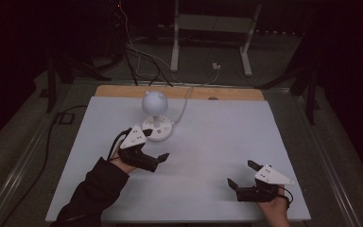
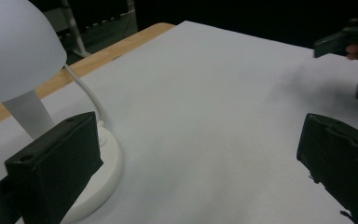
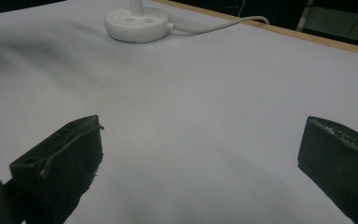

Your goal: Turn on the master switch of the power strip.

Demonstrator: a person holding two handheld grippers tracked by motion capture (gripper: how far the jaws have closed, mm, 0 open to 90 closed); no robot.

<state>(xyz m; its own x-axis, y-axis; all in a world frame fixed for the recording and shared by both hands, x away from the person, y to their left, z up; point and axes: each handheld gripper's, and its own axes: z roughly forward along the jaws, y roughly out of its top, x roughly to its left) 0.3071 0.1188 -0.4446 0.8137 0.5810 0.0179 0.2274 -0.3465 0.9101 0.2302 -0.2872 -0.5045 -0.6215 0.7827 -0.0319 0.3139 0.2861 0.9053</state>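
A: Where is the white table lamp (image 1: 155,115)?
B: Toward the far left of the white tabletop (image 1: 227,142), upright on its round base (image 3: 136,22), its white cord (image 3: 219,24) running off over the wooden back edge.
A: And the left gripper (image 1: 153,144)?
B: Released, jaws spread wide, one jaw just beside the base; whether it touches, I cannot tell.
A: The right gripper (image 1: 240,172)?
B: Also released, jaws wide, over bare tabletop near the front right, well apart from the lamp.
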